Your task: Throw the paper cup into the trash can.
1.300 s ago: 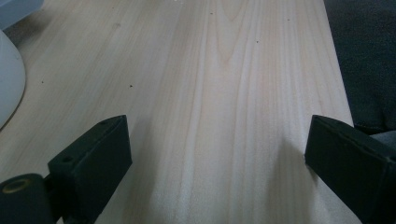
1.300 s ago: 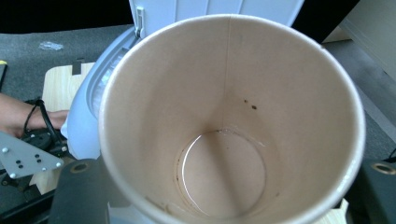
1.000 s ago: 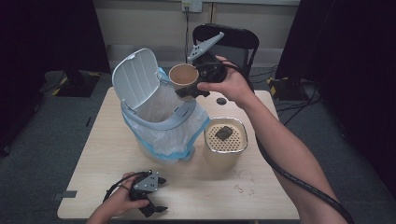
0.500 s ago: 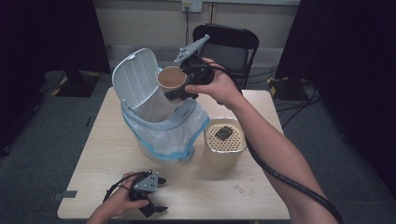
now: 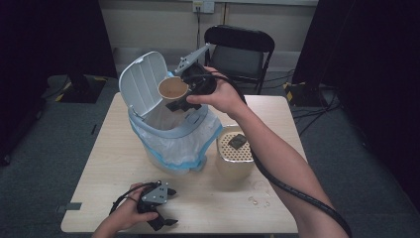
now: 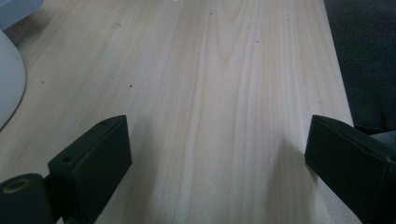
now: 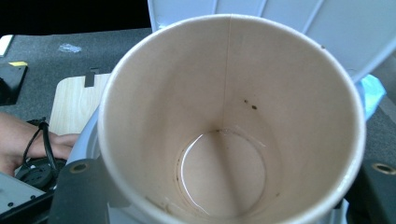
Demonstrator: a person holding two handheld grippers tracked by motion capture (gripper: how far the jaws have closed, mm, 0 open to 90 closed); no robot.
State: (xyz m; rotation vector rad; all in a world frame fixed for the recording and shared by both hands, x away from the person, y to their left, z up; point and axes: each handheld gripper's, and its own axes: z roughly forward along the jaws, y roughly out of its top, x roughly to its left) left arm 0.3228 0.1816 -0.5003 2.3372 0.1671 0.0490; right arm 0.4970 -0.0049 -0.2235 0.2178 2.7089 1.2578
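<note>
Our right gripper (image 5: pixel 179 97) has its jaws clenched on the paper cup (image 5: pixel 173 89), one jaw at each side of it. We hold the cup above the open bin (image 5: pixel 171 130), so we judge it is carried but not dropped yet. Our left gripper (image 5: pixel 166 206) rests on the table (image 5: pixel 106 163), jaws spread apart with nothing between.

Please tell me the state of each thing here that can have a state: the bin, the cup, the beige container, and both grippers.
Bin lid: open, standing up.
Bin: lined with a bag.
Paper cup: tilted over the bin, nearly empty, a thin ring of liquid at the bottom.
Beige container: upright, a dark item on its perforated top.
Right gripper: shut on the paper cup.
Left gripper: open, on the table.
</note>
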